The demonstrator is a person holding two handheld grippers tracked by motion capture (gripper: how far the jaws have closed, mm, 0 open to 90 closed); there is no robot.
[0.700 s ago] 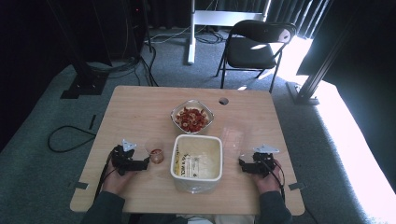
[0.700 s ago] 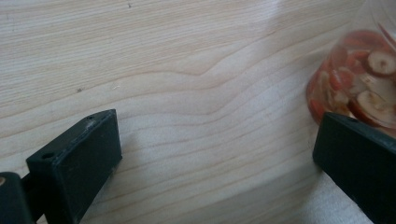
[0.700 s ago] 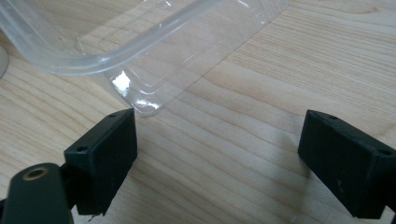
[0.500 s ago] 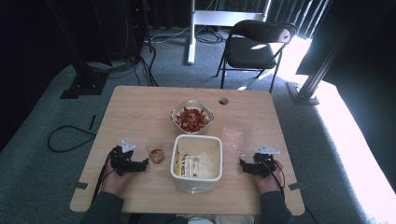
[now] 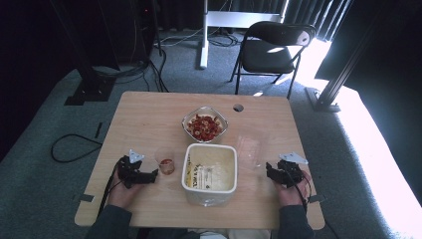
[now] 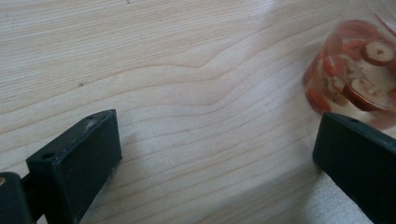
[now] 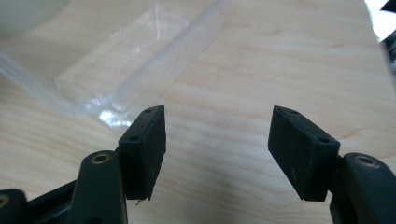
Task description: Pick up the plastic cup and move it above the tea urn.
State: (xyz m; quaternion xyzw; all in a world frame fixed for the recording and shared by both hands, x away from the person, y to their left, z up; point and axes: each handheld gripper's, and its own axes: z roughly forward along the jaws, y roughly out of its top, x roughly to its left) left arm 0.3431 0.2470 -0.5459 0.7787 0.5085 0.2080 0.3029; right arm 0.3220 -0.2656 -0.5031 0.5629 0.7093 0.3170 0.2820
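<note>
A small clear cup point(image 5: 166, 165) holding red fruit slices stands left of a white rectangular tub point(image 5: 210, 172). My left gripper point(image 5: 152, 175) rests on the table just left of the cup, pointing at it. In the left gripper view its jaws point(image 6: 215, 154) stand wide open over bare wood, with the cup point(image 6: 359, 74) beyond the right jaw. My right gripper point(image 5: 270, 170) lies right of the tub. It is open point(image 7: 217, 140), and a clear plastic lid point(image 7: 140, 60) lies flat just ahead of its left jaw. Neither gripper holds anything.
A glass bowl point(image 5: 204, 125) of red fruit slices sits behind the tub. The clear lid point(image 5: 251, 149) lies between the tub and the right gripper. A small hole point(image 5: 238, 107) marks the table's far side. A black chair point(image 5: 272, 50) stands beyond the table.
</note>
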